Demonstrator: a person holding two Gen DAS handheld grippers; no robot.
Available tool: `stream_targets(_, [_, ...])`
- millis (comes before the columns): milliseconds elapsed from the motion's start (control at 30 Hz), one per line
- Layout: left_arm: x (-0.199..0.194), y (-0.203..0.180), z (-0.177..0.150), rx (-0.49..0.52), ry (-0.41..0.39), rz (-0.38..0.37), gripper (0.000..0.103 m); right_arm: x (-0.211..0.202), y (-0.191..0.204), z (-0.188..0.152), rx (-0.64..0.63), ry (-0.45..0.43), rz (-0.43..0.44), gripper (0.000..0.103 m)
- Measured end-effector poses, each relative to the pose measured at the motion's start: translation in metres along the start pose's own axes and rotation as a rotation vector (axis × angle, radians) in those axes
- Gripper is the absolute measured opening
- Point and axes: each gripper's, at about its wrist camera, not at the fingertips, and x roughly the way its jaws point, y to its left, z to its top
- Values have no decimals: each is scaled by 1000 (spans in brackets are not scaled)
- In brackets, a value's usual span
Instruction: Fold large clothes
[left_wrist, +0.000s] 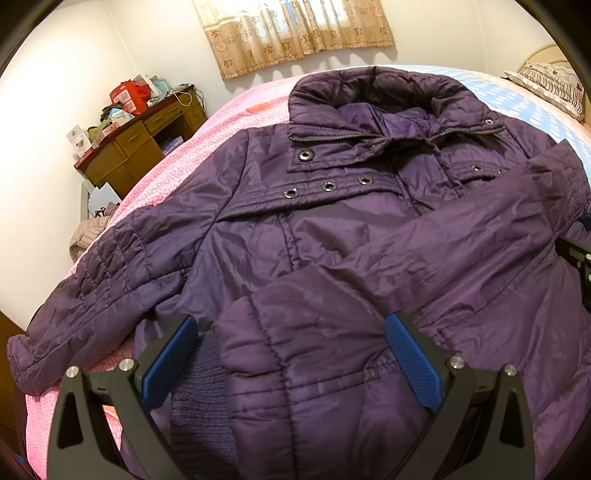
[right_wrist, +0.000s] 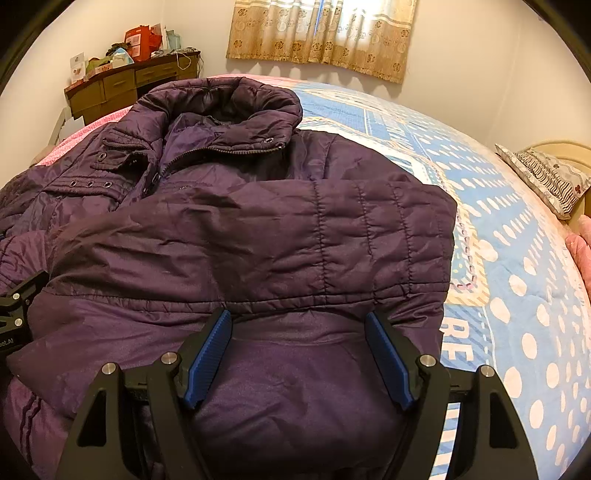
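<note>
White walls; floral curtain over lit window; cluttered wooden desk in corner.

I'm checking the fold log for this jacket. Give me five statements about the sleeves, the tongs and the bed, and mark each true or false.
1. The purple jacket lies front up with its collar toward the curtain. True.
2. Both sleeves are folded across the chest. False: only the right sleeve lies across; the left sleeve stretches out over the pink blanket.
3. The left tongs are open. True.
4. The right tongs are shut on the hem. False: they stand open above the fabric.
5. The pillow lies on the jacket. False: it sits apart, at the bed's far right.
</note>
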Motion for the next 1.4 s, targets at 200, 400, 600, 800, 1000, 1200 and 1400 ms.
stream_targets(200, [0,0,0,0,0,0,103,1,1,0,0,-1,-5,76])
stream_targets(400, [-7,7,1,-9,3,-59,103,-10,-4,5,-4,20,8,76])
stream_targets(600, [-67,83,-30,-155,-93,-186,103,-94,-4,-14,113,-64,169,77])
stream_targets(800, [-87,218,-93,-410,-105,-77,103,-146,60,-57,-71,-132,282,78])
stream_targets(1000, [-73,362,-145,-866,-91,2,103,-169,126,-92,-235,-221,361,78])
stream_targets(1200, [-33,428,-178,-1227,-38,-64,103,-174,144,-104,-293,-272,351,78])
stream_targets(1400, [-2,427,-176,-1296,-34,-92,103,-170,133,-103,-226,-265,330,78])
